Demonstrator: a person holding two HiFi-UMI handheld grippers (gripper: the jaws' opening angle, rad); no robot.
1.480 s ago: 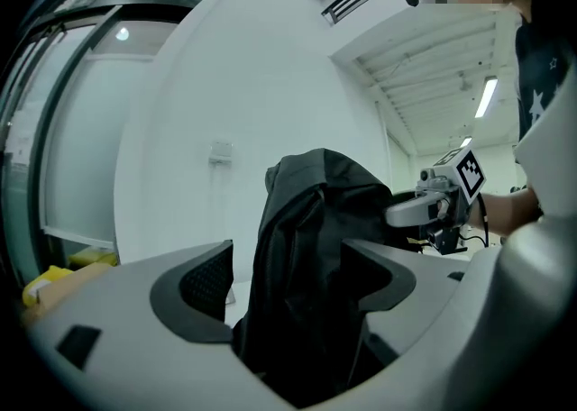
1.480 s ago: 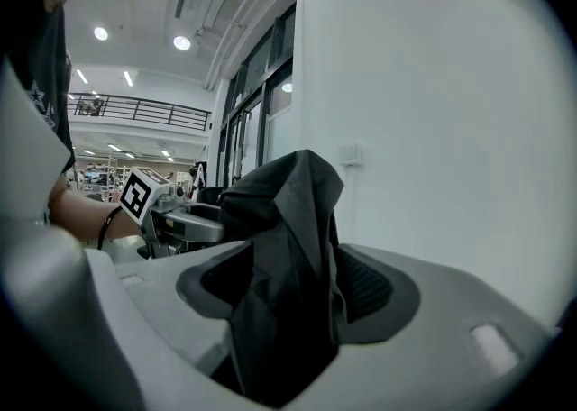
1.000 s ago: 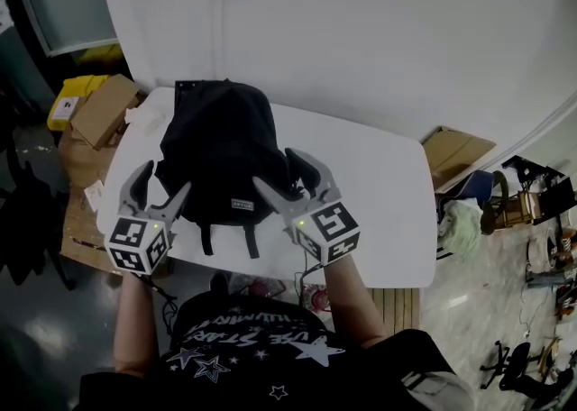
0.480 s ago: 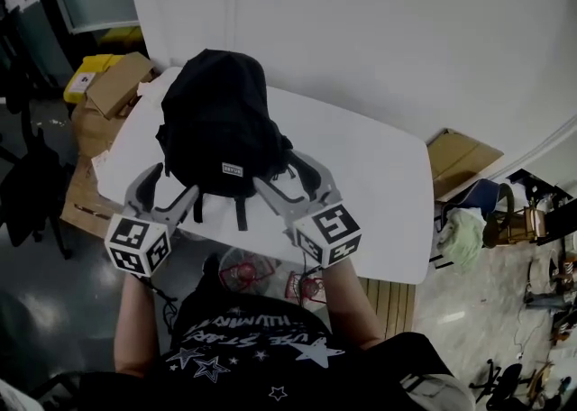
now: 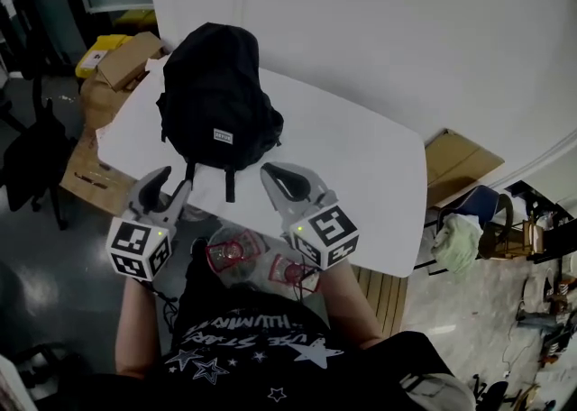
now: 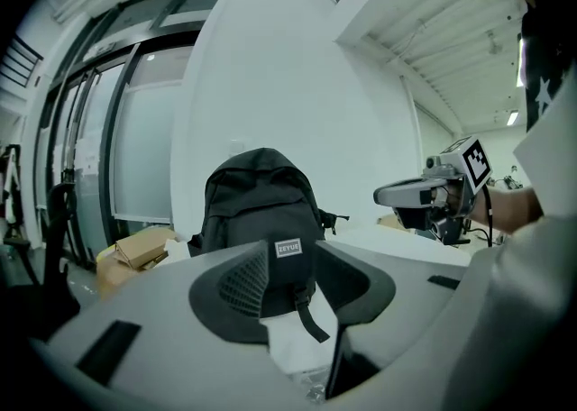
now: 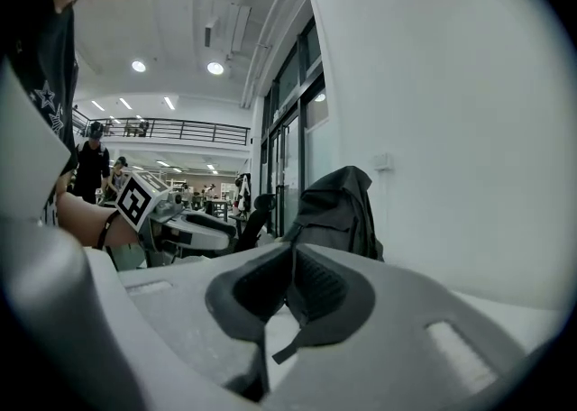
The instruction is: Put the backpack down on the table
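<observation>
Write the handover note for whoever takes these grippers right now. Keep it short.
Left claw: empty, jaws closing, a gap between them.
Right claw: empty, jaws closing, pads all but together.
Both sit at the near edge of the white table.
Black backpack: upright on the table toward its far left corner, touched by neither claw.
Done: backpack set down and let go.
Left: probably nothing; just check that it keeps standing.
</observation>
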